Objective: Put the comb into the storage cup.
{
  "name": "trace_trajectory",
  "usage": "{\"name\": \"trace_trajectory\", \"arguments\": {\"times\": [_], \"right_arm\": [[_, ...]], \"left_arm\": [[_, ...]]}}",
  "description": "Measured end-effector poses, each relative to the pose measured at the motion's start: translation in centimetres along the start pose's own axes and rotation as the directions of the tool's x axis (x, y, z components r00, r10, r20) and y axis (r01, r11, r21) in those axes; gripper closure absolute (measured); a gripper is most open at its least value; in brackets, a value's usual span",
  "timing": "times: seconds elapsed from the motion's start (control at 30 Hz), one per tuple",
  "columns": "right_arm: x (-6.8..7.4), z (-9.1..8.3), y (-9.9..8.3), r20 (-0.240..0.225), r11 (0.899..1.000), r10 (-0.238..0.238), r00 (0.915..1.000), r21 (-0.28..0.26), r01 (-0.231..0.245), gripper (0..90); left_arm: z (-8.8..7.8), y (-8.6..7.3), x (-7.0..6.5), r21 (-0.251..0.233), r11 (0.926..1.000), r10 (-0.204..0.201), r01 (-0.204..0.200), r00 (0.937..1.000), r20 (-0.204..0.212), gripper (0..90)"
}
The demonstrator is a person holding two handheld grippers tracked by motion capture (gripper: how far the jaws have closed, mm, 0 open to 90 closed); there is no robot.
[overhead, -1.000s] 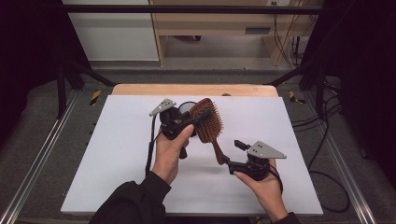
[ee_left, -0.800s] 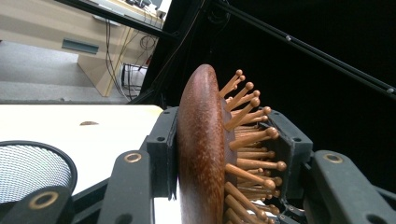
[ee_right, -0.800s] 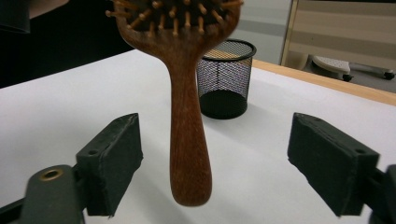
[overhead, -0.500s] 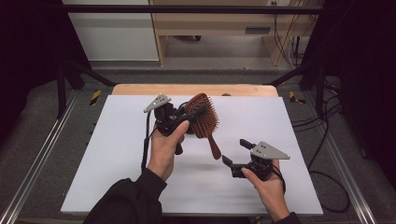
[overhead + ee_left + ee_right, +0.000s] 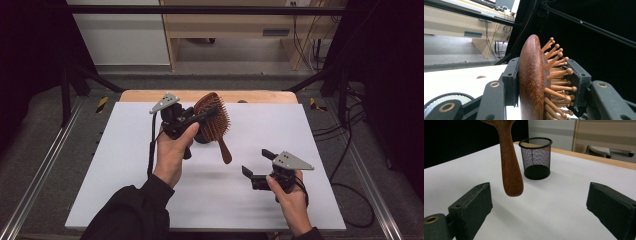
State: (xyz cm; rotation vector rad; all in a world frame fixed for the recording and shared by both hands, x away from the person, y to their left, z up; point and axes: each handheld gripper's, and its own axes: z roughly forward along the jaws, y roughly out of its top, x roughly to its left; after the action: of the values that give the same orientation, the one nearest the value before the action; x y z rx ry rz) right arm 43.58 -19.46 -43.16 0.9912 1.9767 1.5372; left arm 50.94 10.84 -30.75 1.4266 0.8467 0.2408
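Wooden hairbrush point(image 5: 212, 120) head clamped in left tool point(image 5: 200, 119), handle hanging free

I am holding the left gripper point(image 5: 202, 119) up at centre frame in the high view, my left hand point(image 5: 172, 150) wrapping its handle, sleeved forearm rising from the lower left. Its fingers point(image 5: 510, 80) are pressing closed on a hairbrush point(image 5: 212, 120). My right hand point(image 5: 290, 197) is sitting low at the lower right, holding the right gripper point(image 5: 257, 162) with its fingers point(image 5: 471, 205) spreading wide apart, gripping nothing.
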Motion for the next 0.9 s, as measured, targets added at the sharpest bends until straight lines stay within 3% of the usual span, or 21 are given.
{"name": "trace_trajectory", "arguments": {"times": [0.23,0.37,0.53,0.9], "right_arm": [[0.0,0.1,-0.1,0.007,1.000,-0.002,1.0000,0.009,0.002,6.4],[-0.1,0.1,-0.2,0.008,1.000,-0.003,1.0000,0.014,0.003,6.3],[-0.1,0.1,-0.2,0.010,1.000,-0.003,0.9999,0.014,0.003,6.2],[-0.1,0.2,-0.3,0.018,1.000,-0.006,0.9998,0.021,0.005,5.2]], "left_arm": [[-0.3,0.7,0.4,-0.006,0.9999,0.013,-0.013,0.9998,-0.013,51.5],[-0.1,1.4,0.5,0.016,0.9981,0.061,-0.060,0.9976,-0.033,51.5],[-0.1,2.0,0.7,0.010,0.9973,0.073,-0.073,0.9965,-0.040,51.6],[0.0,4.7,2.0,-0.017,0.9947,0.100,-0.101,0.9913,-0.087,51.5]]}}
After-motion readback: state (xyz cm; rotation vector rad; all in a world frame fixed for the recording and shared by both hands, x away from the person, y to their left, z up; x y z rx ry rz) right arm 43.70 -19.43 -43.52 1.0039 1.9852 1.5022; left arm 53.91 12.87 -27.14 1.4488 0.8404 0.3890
